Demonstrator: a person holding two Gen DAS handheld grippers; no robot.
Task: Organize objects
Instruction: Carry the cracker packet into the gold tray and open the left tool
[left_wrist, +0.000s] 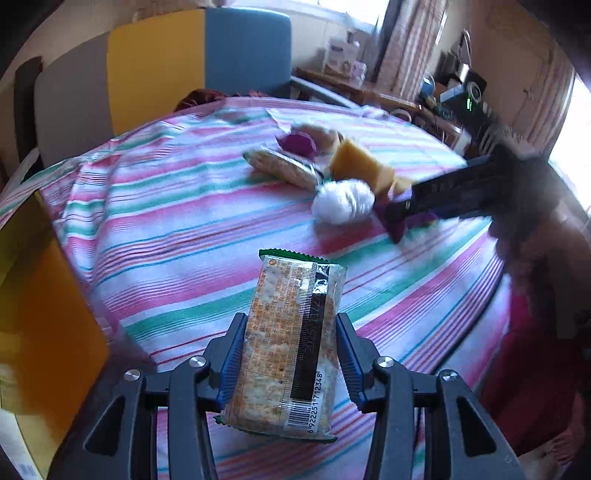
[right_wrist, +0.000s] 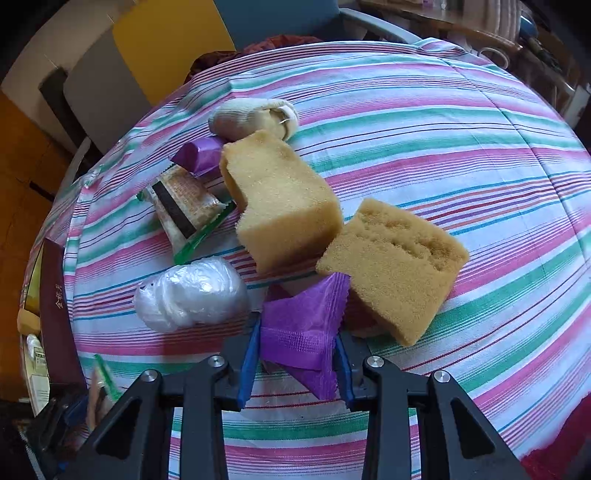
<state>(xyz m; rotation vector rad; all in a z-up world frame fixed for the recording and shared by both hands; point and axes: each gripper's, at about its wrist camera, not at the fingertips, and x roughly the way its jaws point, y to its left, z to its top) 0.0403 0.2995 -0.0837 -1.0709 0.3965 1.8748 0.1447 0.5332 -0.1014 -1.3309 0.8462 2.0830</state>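
My left gripper (left_wrist: 290, 343) is shut on a cracker packet (left_wrist: 291, 347) with a green edge and a barcode, held above the striped tablecloth (left_wrist: 177, 236). My right gripper (right_wrist: 295, 350) is shut on a purple packet (right_wrist: 306, 332) low over the cloth; it also shows in the left wrist view (left_wrist: 399, 218), blurred. Just beyond it lie two tan sponges (right_wrist: 280, 199) (right_wrist: 395, 266), a white plastic bundle (right_wrist: 192, 291), a second cracker packet (right_wrist: 184, 206), another purple packet (right_wrist: 203, 155) and a rolled cream sock (right_wrist: 251, 118).
A yellow box (left_wrist: 44, 314) stands at the table's left edge. A dark red box with items in it (right_wrist: 55, 321) sits off the left side. Chairs in grey, yellow and blue (left_wrist: 159, 70) stand behind the table. A cluttered desk (left_wrist: 443, 96) is at the far right.
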